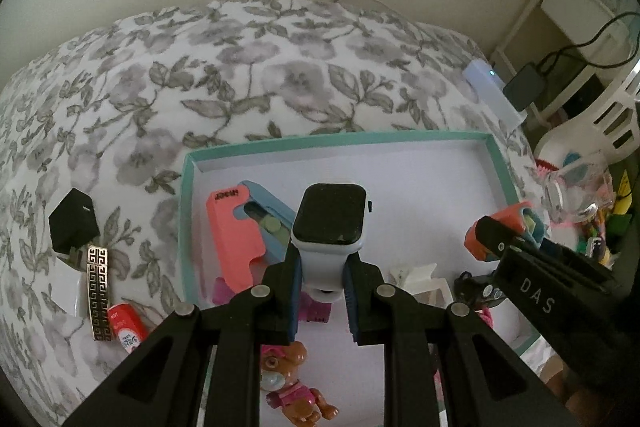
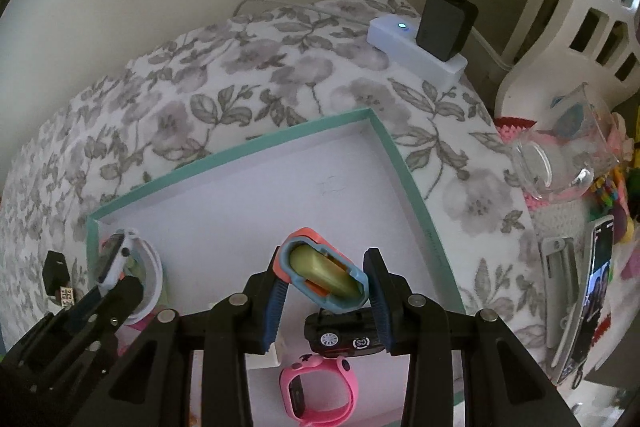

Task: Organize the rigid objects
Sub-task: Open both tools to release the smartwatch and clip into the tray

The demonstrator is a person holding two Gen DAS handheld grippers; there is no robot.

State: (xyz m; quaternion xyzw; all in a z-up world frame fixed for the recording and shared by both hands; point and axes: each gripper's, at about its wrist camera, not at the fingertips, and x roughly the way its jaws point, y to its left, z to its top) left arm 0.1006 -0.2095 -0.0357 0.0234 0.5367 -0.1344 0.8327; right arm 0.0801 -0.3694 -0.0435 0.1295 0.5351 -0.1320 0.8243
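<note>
White-strapped smartwatch with a black screen (image 1: pixel 329 223) sits pinched in the left gripper (image 1: pixel 322 291), mid-frame over the teal-rimmed white box (image 1: pixel 188 227). The right gripper (image 2: pixel 326 301) is squeezing a coral-and-blue plastic case (image 2: pixel 320 273), lower centre, above that same box (image 2: pixel 404 167).

Place: a home bedroom
Signs: grey-flowered white bedspread (image 1: pixel 248 75), white plastic laundry basket (image 2: pixel 580 27), brown toy puppy figure (image 1: pixel 296 383)

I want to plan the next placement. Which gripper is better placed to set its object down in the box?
Right, probably: the right gripper holds its coral-blue case low over bare box floor; the left gripper's smartwatch hangs over toys.
</note>
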